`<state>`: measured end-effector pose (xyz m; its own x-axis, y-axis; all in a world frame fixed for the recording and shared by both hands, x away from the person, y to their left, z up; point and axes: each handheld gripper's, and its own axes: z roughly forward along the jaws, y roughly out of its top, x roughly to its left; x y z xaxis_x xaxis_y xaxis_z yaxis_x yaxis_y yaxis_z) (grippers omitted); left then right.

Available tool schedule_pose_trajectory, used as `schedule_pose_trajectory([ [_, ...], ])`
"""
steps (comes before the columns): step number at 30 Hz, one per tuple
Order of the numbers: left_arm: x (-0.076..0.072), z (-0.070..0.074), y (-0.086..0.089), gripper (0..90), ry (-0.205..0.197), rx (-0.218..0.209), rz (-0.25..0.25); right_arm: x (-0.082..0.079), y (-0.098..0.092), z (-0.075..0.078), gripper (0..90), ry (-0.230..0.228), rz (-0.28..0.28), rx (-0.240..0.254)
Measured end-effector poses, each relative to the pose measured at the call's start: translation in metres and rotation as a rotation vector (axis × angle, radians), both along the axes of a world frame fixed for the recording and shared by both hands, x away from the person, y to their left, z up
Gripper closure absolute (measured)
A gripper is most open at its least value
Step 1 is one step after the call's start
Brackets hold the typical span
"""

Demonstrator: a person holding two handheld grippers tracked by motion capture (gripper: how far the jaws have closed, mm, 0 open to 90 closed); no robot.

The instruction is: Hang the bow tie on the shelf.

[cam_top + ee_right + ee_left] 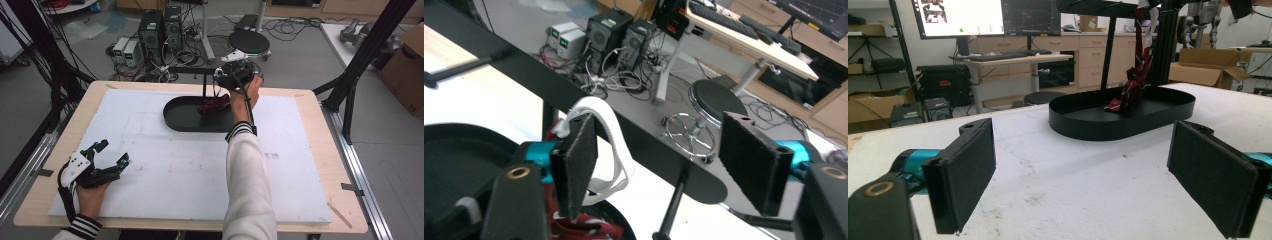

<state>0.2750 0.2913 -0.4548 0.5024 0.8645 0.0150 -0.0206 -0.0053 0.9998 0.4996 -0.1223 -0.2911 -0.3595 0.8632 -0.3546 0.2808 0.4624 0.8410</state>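
A black oval tray sits at the back middle of the white board. Over it runs the black bar of a stand. A white loop hangs over that bar, and a red patterned item dangles from it into the tray. My right gripper is held up at the bar. In the right gripper view it is open, the loop just beside its left pad, not pinched. My left gripper rests at the front left, open and holding nothing, facing the red item.
The white board covers most of a wooden table. The stand's upright post rises behind the tray. Beyond the far edge are computer boxes, cables and a black stool. Black frame struts flank the table.
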Motion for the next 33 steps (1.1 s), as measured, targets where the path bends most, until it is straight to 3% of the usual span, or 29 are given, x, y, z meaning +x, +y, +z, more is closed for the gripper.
schedule_pose_trajectory([
  [3, 0.0, 0.0, 0.0, 12.5, 0.001, -0.001, 0.0, -0.001, -0.001, 0.001, 25.4, -0.002, 0.004, -0.047],
  [9, 0.0, 0.0, 0.0, 12.5, 0.0, 0.003, -0.002, -0.003, -0.001, 0.0, 22.4, 0.011, 0.004, -0.082],
  [11, -0.001, 0.0, 0.0, 12.5, 0.001, 0.003, -0.002, -0.003, -0.001, -0.002, 20.3, 0.026, 0.003, -0.122],
  [13, -0.001, 0.0, 0.0, 12.5, 0.001, 0.003, -0.002, -0.004, -0.001, -0.003, 18.6, 0.029, 0.007, -0.135],
  [15, -0.001, 0.0, 0.0, 12.5, 0.001, 0.003, -0.002, -0.003, -0.002, -0.006, 11.0, 0.048, 0.002, -0.155],
  [19, -0.001, 0.0, 0.0, 12.5, 0.001, 0.004, -0.002, -0.005, -0.002, -0.007, 9.3, 0.058, 0.03, -0.17],
  [28, -0.001, 0.0, 0.0, 12.5, -0.002, 0.002, -0.003, -0.011, -0.005, -0.003, 9.4, 0.056, 0.068, -0.124],
  [33, -0.001, 0.0, 0.0, 12.5, -0.003, 0.003, -0.002, -0.024, -0.015, -0.003, 9.4, 0.033, 0.087, -0.055],
])
